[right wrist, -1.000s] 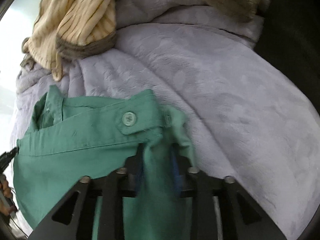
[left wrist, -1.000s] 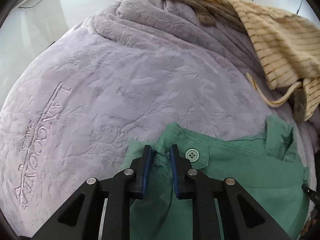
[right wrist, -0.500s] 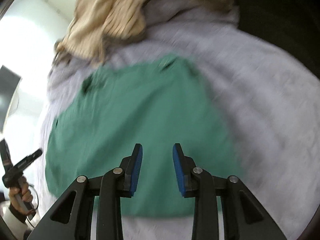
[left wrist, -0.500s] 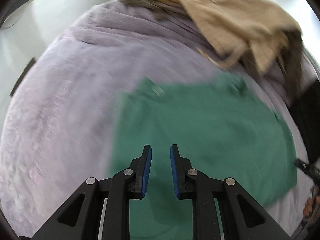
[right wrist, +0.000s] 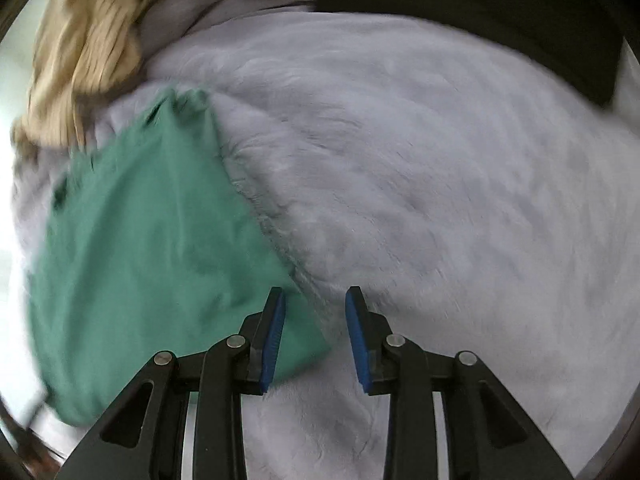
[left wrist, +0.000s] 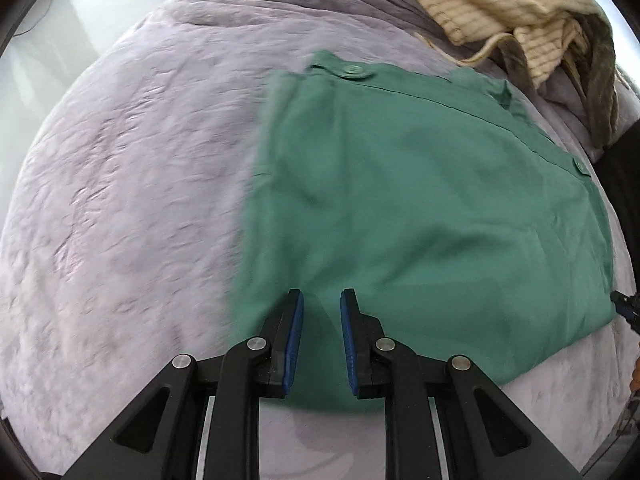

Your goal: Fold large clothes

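A green buttoned garment (left wrist: 420,216) lies folded and flat on a lilac plush blanket (left wrist: 132,184). Its waistband with a button (left wrist: 352,69) is at the far edge. My left gripper (left wrist: 321,304) is open and empty above the garment's near edge. In the right wrist view the garment (right wrist: 152,248) lies at the left, blurred. My right gripper (right wrist: 315,300) is open and empty above the garment's near right corner and the blanket (right wrist: 440,200).
A heap of cream striped and brown knitwear (left wrist: 516,12) lies at the far right of the blanket; it also shows blurred in the right wrist view (right wrist: 84,56). A dark shape (right wrist: 500,20) borders the blanket's far right. A white floor (left wrist: 52,40) lies beyond the left edge.
Both grippers let go of the green garment's waistband and pulled back toward its near edge. The right gripper has swung rightward over the blanket and opened wider.
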{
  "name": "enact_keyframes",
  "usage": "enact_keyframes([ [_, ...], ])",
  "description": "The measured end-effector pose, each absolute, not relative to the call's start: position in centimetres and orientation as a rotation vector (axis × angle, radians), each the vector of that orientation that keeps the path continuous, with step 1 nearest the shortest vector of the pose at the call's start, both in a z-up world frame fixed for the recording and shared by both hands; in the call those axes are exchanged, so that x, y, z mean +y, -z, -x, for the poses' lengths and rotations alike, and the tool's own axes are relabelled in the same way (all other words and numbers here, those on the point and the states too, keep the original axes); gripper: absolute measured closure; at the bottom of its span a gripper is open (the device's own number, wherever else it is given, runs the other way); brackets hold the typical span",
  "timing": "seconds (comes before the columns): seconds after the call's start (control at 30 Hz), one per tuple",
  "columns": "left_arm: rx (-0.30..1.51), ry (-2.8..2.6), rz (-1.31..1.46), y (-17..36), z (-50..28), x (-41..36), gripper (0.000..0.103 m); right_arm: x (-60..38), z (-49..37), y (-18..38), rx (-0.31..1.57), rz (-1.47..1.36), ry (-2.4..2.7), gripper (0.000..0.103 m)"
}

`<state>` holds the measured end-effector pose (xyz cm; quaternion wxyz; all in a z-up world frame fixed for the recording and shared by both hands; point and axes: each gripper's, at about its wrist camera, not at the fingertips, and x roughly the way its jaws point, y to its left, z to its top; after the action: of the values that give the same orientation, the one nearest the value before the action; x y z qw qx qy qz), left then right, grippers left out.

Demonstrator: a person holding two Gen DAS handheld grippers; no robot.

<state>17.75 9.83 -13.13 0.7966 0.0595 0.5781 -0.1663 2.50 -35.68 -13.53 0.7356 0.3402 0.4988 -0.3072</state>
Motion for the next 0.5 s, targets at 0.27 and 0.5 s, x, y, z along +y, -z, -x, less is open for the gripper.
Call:
enact_keyframes([
  [0.27, 1.232, 0.344, -0.088, 11.9, -16.7, 13.5, 0.000, -27.0, -4.3, 11.8, 1.054, -0.836, 0.376, 0.054],
  [0.5, 1.265, 0.393, -0.021, 12.5, -17.8, 15.1, 0.004, -14.7, -9.2, 16.1, 1.157, -1.021, 0.029, 0.041],
])
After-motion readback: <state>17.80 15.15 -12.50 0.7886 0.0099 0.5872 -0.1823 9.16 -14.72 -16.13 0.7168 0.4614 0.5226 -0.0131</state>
